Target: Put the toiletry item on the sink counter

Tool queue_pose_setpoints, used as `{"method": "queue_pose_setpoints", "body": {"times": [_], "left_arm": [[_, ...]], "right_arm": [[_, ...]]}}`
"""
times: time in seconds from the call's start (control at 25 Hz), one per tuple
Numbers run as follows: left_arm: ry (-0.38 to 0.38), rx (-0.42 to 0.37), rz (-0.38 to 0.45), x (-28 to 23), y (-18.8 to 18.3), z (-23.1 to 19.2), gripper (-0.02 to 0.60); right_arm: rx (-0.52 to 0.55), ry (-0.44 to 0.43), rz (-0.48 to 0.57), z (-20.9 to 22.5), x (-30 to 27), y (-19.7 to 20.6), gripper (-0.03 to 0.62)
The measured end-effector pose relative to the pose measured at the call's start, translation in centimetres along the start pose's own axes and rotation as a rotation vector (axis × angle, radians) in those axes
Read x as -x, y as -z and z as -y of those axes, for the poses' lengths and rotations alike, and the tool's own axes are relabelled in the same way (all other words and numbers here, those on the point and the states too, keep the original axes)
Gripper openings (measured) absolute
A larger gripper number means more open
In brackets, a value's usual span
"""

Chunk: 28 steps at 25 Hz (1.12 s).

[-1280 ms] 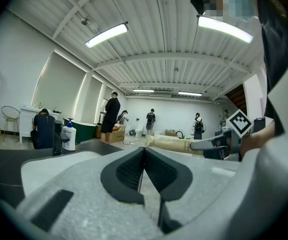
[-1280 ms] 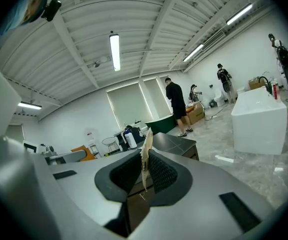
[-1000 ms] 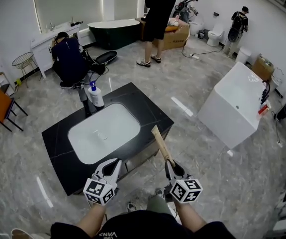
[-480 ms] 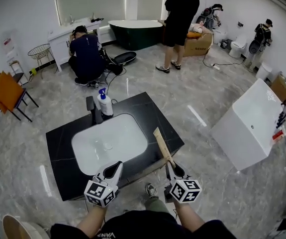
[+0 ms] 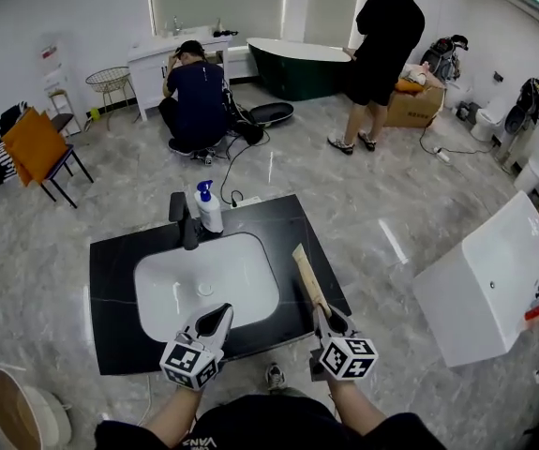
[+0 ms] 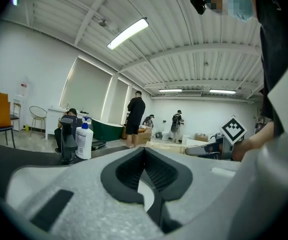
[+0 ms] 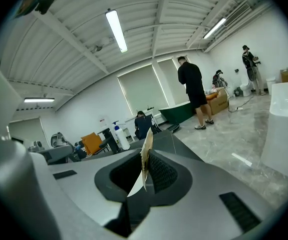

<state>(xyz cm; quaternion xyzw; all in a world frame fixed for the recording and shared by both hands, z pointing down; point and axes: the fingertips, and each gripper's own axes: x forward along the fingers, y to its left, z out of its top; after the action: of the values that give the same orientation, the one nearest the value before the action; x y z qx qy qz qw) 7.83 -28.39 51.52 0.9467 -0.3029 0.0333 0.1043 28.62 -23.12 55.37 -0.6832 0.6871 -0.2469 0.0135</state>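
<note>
A black sink counter with a white basin lies below me in the head view. My right gripper is shut on a long, flat tan toiletry packet. The packet slants up over the counter's right strip. In the right gripper view the packet stands edge-on between the pads of my right gripper. My left gripper hovers over the counter's front edge, shut and empty. In its own view the left gripper holds nothing.
A black faucet and a white pump bottle stand behind the basin. One person crouches and another stands beyond the counter. A white tub is at the right, an orange chair at the left.
The sink counter has come closer beneath both grippers and sits more squarely ahead. The packet stays clamped in the right gripper, and the left gripper is unchanged.
</note>
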Motion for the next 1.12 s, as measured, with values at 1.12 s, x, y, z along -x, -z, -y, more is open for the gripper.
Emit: {"method": "queue_pose_setpoints", "body": {"times": [1.12], "left_arm": [[-0.303,0.038,-0.002,-1.6,1.6,-4.2,0.008]], "right_arm": [[0.033,-0.110,-0.291,5.3,-20.0,2.6,0.044]]}}
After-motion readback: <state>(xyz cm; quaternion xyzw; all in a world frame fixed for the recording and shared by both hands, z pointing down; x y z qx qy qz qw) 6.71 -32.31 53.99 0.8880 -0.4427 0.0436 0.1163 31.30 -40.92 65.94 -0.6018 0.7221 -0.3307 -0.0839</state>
